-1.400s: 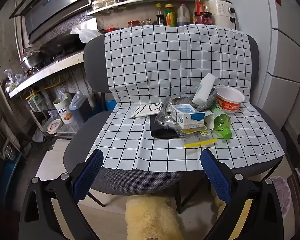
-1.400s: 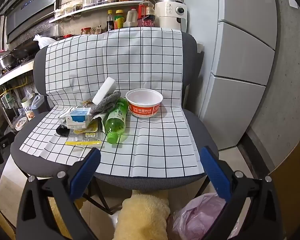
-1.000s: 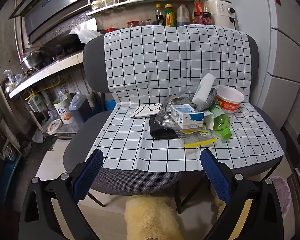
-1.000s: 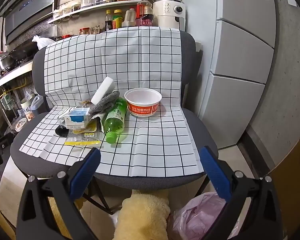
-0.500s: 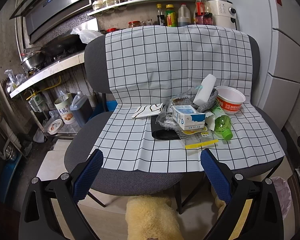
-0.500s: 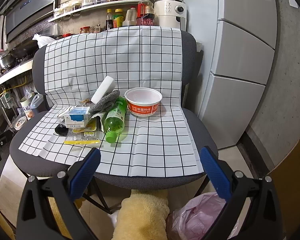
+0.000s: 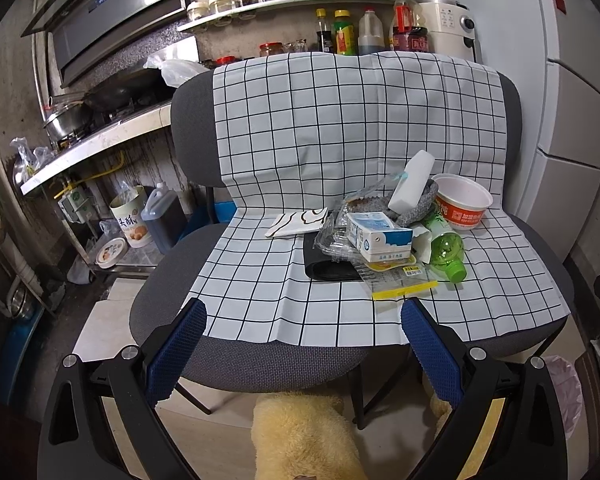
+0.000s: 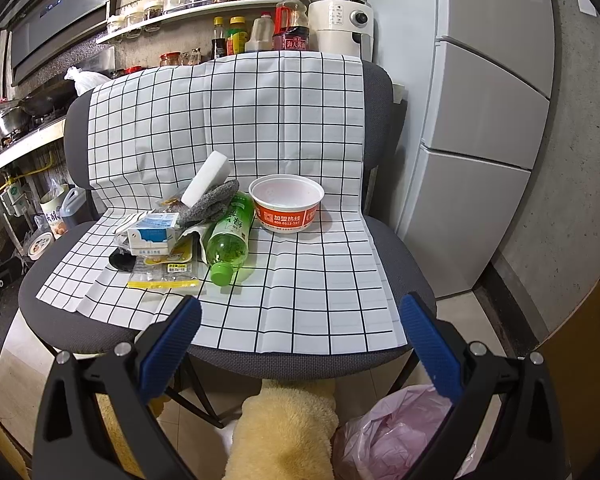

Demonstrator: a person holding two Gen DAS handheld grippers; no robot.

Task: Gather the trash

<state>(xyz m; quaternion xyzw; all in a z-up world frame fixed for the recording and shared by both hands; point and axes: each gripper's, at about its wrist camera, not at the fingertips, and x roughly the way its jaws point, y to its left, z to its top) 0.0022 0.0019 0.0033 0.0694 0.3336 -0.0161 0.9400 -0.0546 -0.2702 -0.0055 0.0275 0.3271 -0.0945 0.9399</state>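
My left gripper [image 7: 302, 320] and right gripper [image 8: 300, 318] both hung spread and empty at the chair's near edge. The trash pile — milk carton [image 7: 378, 236], green bottle [image 8: 230, 236], paper bowl [image 8: 286, 208] — sat mid-seat. Only the right view showed the pink bag [image 8: 388, 428] clearly; the cloth's [image 8: 320, 300] near right stretch lay bare.

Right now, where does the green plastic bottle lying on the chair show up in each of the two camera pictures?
Left wrist view: the green plastic bottle lies right of centre, cap toward the camera.
Right wrist view: the bottle lies left of centre, cap toward the camera.
Shared landmark: the red-and-white paper bowl, just right of the bottle in both.
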